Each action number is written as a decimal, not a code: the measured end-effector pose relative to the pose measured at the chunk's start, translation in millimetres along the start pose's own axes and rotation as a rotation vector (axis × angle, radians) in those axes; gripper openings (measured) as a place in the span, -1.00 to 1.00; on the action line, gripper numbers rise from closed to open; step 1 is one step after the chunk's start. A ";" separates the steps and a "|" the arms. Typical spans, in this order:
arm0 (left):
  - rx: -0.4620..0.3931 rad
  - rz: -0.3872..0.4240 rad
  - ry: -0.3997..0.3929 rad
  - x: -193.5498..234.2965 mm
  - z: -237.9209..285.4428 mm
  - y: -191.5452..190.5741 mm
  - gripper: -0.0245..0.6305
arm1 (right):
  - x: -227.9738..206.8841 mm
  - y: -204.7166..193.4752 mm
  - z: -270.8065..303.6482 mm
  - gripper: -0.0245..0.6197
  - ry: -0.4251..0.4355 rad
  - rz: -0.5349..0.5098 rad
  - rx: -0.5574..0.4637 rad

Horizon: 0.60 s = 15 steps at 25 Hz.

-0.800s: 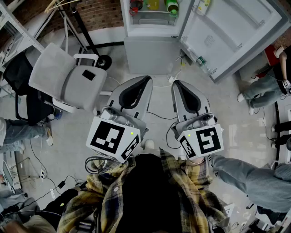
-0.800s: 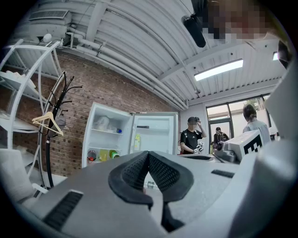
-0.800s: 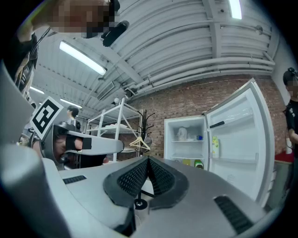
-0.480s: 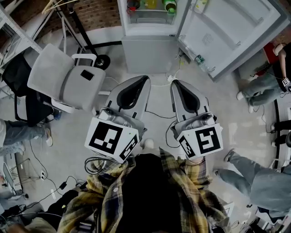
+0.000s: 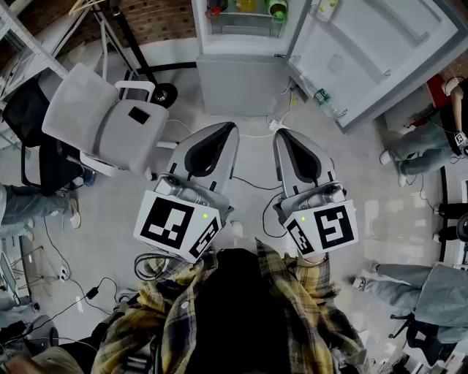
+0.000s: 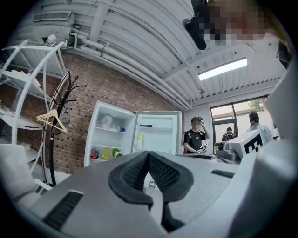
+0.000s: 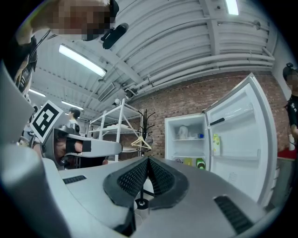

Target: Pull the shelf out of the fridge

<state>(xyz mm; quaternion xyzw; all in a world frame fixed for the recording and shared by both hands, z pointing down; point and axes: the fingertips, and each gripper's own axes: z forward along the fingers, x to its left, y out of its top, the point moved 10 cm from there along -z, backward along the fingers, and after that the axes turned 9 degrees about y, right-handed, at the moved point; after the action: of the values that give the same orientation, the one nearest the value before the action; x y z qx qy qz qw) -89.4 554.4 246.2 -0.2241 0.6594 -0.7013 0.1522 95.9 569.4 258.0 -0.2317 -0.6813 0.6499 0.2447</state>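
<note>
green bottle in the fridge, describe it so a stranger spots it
Find the white fridge open against the brick wall. Low inside, past a red container and a yellow container, the green bottle ends the row. Unlike them it is green, nearest the door.

Can't see upper part of fridge (image 5: 241, 86) in head view, clipped by top edge. Same for bottles (image 5: 276, 9) above shelf (image 5: 245, 33), only bottoms in. Can't tell shelf contents in either gripper view, too small. Can't see hands behind left gripper (image 5: 232, 128) and right gripper (image 5: 278, 134), covered by marker cubes (image 5: 175, 223). Can't make out bystander (image 5: 424, 142) beyond legs, cropped at right edge.
</note>
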 end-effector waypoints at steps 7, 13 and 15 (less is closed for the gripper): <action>0.010 -0.005 0.041 22.2 17.0 -0.4 -0.92 | -13.7 -6.3 31.7 -0.87 0.040 0.018 0.008; 0.009 -0.014 0.057 62.2 49.2 9.1 -0.92 | -31.3 -3.5 80.4 -0.87 0.052 0.014 0.012; 0.007 -0.011 0.055 75.3 62.0 12.4 -0.92 | -39.2 -4.4 98.1 -0.87 0.052 0.018 0.011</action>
<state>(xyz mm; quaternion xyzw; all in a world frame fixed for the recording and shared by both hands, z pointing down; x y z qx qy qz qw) -122.7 461.9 244.3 -0.2077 0.6595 -0.7105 0.1309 64.0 468.6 257.7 -0.2531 -0.6691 0.6495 0.2576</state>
